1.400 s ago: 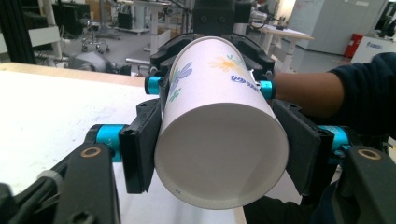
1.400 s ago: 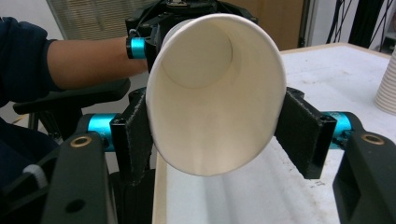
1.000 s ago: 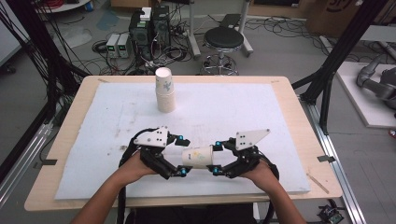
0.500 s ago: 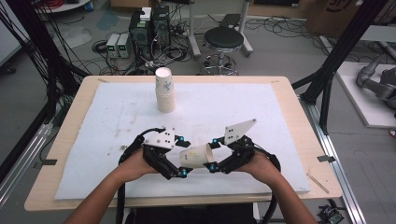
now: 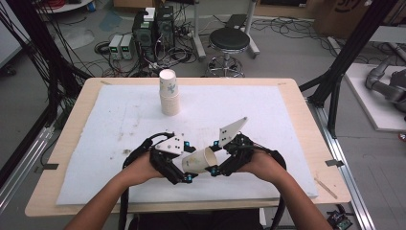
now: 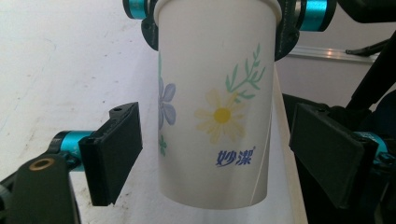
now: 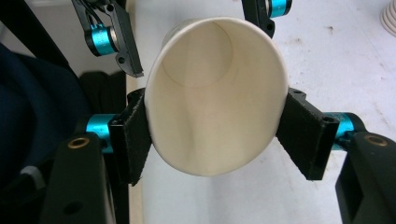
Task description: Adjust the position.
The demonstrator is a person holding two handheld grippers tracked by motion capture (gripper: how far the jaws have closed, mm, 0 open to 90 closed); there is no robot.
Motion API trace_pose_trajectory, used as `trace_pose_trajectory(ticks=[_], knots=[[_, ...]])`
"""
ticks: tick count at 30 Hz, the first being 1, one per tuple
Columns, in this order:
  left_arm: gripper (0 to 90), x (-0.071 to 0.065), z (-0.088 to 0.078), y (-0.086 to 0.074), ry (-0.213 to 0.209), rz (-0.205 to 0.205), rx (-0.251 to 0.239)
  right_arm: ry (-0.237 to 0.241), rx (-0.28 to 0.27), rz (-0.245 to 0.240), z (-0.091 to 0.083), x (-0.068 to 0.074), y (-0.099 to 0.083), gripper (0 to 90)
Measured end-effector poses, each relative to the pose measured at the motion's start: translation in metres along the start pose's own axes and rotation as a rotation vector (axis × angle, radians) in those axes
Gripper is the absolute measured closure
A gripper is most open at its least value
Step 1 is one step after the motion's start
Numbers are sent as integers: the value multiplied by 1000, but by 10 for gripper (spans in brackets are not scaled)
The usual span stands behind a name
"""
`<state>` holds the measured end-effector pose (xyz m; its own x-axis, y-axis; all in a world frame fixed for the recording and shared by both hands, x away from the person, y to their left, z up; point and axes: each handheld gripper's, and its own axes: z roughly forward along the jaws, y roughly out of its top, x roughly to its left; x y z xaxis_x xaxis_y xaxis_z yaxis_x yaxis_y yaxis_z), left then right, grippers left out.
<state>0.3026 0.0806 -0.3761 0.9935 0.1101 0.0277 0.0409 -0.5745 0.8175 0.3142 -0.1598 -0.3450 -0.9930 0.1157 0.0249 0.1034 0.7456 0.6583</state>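
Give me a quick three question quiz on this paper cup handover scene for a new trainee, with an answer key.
1. True or false: the right gripper squeezes the paper cup near its rim.
2. Do the left gripper's pads press on the cup? A yes, B no, gaps on both sides.
3. What stands at the far side of the white mat?

Key
1. True.
2. B; its jaws have just been closing around the cup.
3. A stack of paper cups.

cup stack (image 5: 169, 96) standing far back (centre), white mat (image 5: 287, 124) open elsewhere
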Motion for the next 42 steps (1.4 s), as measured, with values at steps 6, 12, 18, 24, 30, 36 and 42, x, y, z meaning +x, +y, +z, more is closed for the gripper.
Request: trace_pose_trajectory(ticks=[6,12,18,24,30,36,42], knots=[[176,1,5,1,10,12,39,-11,73,-29,3,0,10,321],[183,0,7,1,12,12,56,-11,111,-38,6,-1,15,321],[193,1,10,1,13,10,88,-14,157,-63,11,0,21,321],[210,1,12,2,7,17,111,-12,185,-63,13,1,24,321],[253,3,16,4,-5,17,127,-12,210,-69,16,2,26,321],[309,3,19,4,-14,17,136,-13,231,-78,19,3,27,322],[353,3,22,4,-30,21,146,-13,237,-86,21,4,27,322]])
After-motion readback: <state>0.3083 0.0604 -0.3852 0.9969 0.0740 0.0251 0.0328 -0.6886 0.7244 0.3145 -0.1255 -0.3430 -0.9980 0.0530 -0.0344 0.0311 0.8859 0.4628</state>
